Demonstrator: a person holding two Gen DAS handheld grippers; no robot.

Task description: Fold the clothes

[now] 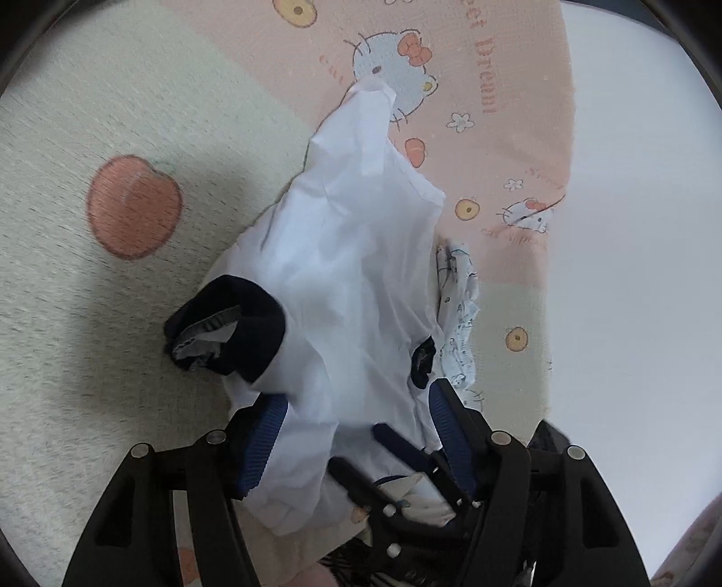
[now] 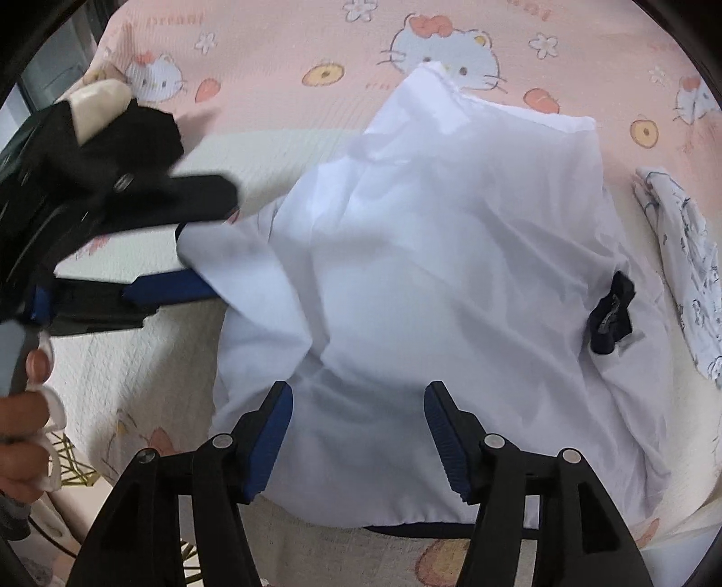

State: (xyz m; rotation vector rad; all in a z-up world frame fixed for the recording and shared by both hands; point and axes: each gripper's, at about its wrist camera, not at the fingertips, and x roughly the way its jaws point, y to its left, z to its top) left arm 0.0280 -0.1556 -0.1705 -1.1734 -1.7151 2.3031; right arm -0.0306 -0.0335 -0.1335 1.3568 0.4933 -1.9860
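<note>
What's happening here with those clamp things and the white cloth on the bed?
A person is folding a white garment with dark trim on a cartoon-print bedsheet, using a handheld gripper in each hand. Both the left gripper and the right gripper have open jaws over the fabric without pinching it. A second, patterned garment lies beside it.

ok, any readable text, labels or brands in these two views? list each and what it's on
"Dream": red script on the pink cartoon-cat bedsheet, left wrist view; the word before it is cut off, ending in "et".
Same script at the sheet's top edge, right wrist view: too blurred to read.
Small tag by the dark patch on the white garment: no legible print.
Nothing else readable.
</note>
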